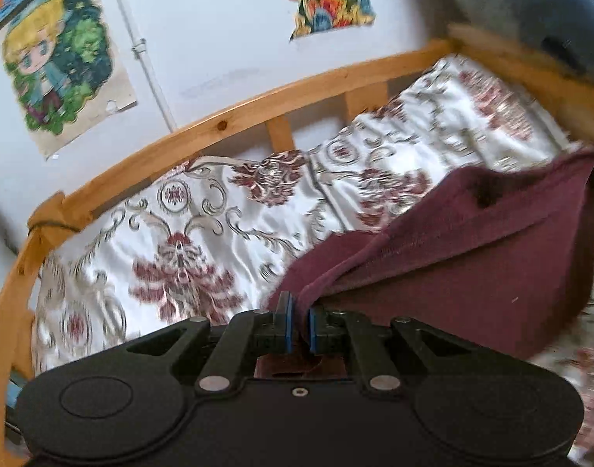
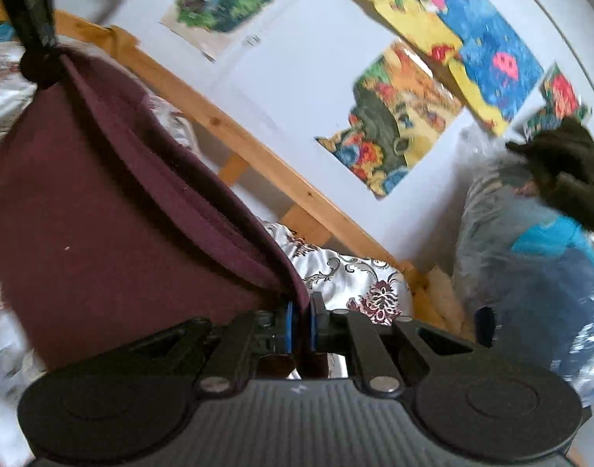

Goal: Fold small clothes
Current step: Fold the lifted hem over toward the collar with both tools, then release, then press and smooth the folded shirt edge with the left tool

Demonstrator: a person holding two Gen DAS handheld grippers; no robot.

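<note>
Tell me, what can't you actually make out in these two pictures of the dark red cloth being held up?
- What garment the maroon cloth is: both views show only a hanging stretch, and motion blur smears it.
- Its lower edge: the right wrist view cuts it off behind the right gripper.
- The bundle by the wall: blurred, run off the right edge.
- The person: out of frame; only the left gripper shows.

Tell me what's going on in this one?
A person is working with two hand-held tools over a bed. The left tool and the right tool are each shut on an edge of one maroon garment, which hangs stretched between them above the patterned bedspread. No fold shows yet. A wooden bed rail and a wall with posters are behind.
</note>
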